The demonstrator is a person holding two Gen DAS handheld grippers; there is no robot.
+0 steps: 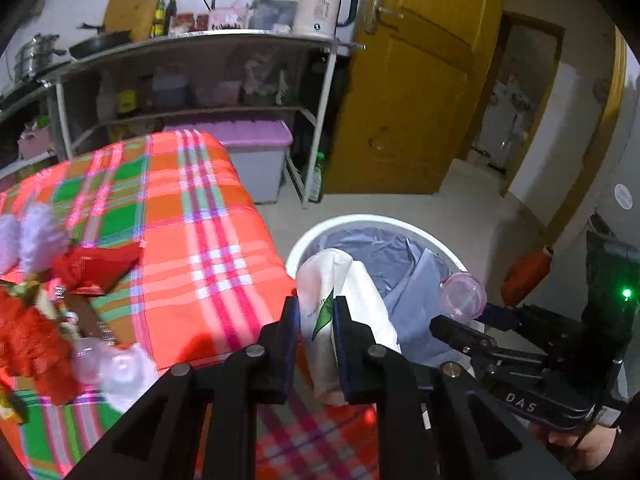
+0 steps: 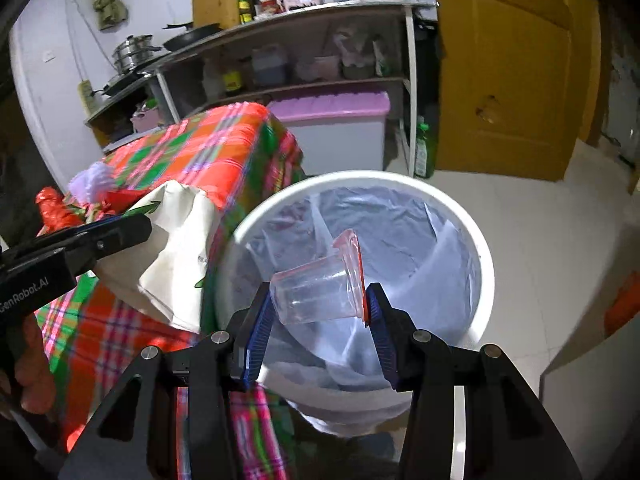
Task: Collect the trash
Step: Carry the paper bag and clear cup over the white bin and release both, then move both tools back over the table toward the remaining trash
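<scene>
While both tools hang at the white bin (image 2: 478, 240), we carry one piece of trash in each.

Our left tool (image 1: 316, 312) is nearly closed, pinching one cream paper bag (image 1: 348, 284) by the bin's rim, beside the checked table (image 1: 208, 216). Our right tool (image 2: 320, 300) clamps one clear plastic cup (image 2: 316, 292) sideways, wider apart, above the bin's grey liner (image 2: 400, 220).

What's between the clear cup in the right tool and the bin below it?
Nothing visible. The clear cup hangs over the open bin, with only its liner beneath. The white bag in the left tool sits off at the rim.
</scene>
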